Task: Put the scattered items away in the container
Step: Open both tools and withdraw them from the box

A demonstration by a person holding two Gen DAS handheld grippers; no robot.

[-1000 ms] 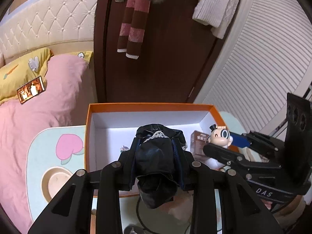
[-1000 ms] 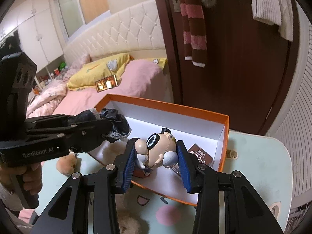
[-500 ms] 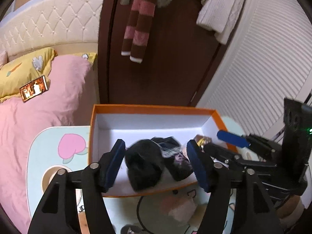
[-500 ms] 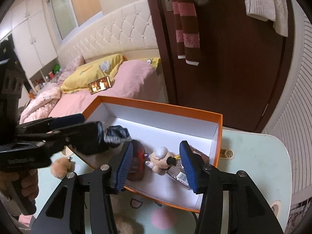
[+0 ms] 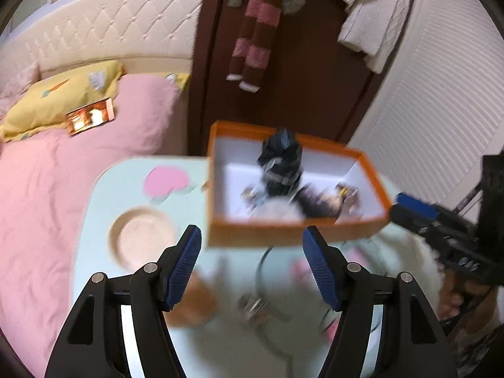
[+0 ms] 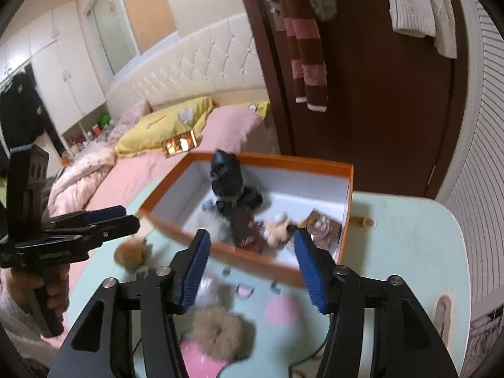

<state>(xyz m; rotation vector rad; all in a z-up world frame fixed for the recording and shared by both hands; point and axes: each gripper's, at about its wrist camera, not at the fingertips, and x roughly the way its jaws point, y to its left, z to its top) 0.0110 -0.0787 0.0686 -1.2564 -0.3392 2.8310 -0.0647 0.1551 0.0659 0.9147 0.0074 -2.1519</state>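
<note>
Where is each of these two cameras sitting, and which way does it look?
Left wrist: on the left gripper, looking past its open fingers at the orange box; right gripper at right edge.
Right wrist: on the right gripper, facing the box from the other side; left gripper and hand at left.
Shared: box, bed, door.

Both wrist views above, sharing orange box (image 5: 293,236)

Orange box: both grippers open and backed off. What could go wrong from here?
1. The black cloth bundle stands tall above the orange box rim and could topple out.
2. The brown pompom lies near the table edge on the bed side; a clumsy grab by the left gripper might knock it off.
3. The right gripper may snag the cable.
</note>
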